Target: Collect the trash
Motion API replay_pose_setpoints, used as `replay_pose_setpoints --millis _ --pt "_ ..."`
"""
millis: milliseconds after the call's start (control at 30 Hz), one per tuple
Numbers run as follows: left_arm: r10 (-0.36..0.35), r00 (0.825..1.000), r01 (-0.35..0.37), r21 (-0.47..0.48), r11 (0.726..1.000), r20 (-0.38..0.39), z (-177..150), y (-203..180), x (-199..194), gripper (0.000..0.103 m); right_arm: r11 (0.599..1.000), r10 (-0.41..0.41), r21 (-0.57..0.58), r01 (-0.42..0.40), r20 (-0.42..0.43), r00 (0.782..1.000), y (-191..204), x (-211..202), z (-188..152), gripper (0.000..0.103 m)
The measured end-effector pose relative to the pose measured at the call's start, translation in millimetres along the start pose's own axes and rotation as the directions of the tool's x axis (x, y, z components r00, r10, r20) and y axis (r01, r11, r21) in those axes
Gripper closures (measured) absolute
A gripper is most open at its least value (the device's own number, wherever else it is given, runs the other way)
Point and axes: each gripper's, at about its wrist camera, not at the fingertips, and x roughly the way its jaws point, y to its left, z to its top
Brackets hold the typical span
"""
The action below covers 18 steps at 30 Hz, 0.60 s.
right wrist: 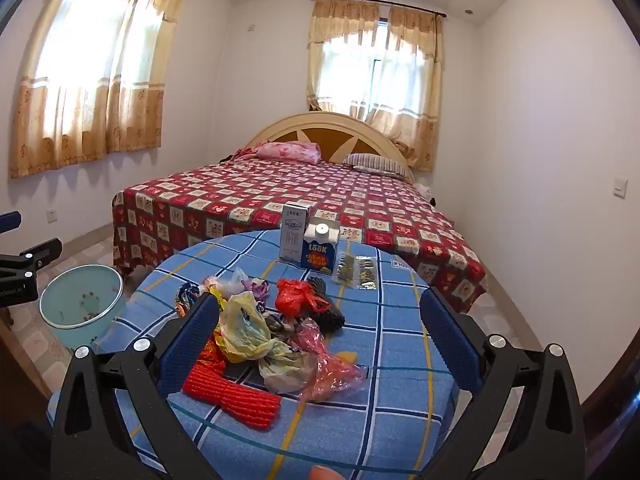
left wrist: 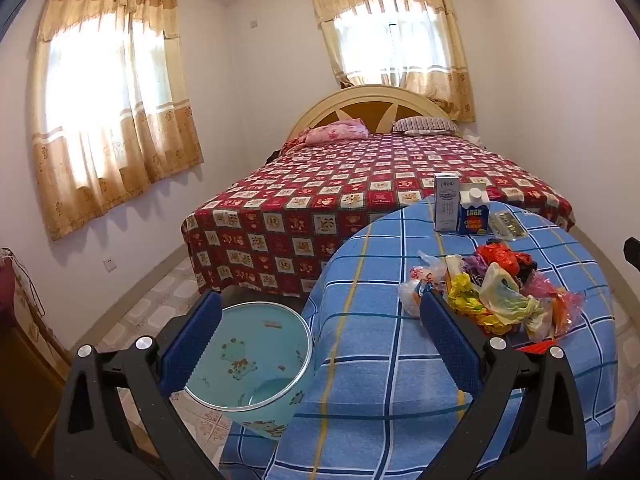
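Bright bedroom here: white walls point(right wrist: 540, 120), two windows with tan curtains point(right wrist: 92, 92) glowing top left and center. Big bed point(right wrist: 280, 196) under a red patterned cover mid-frame, cream arched headboard point(right wrist: 328, 132), tiled floor point(left wrist: 160, 304) lower left.

Tabletop near edge: bare blue cloth point(right wrist: 360, 420) in front of the bag pile point(right wrist: 264, 332), open to approach.
Tabletop right side: bare between pile and rim.
Far edge: two cartons point(right wrist: 308, 244) stand upright side by side, with foil packets point(right wrist: 356, 272) just beside them, blocking the way from the bed point(right wrist: 280, 188).
Bin point(left wrist: 248, 364): mouth open, just beside the tabletop's left rim; the left claw point(left wrist: 320, 344), spread wide, hangs above it.
Right claw point(right wrist: 320, 344): spread wide over the pile.
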Motion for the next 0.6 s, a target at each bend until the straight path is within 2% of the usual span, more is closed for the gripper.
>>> replay_pose_setpoints --millis 600 --pt "0.018 1.000 -0.018 -0.009 1.000 -0.001 3 12 -1 0.006 1.000 0.007 0.000 -0.007 -0.016 1.000 2 4 -4 0.005"
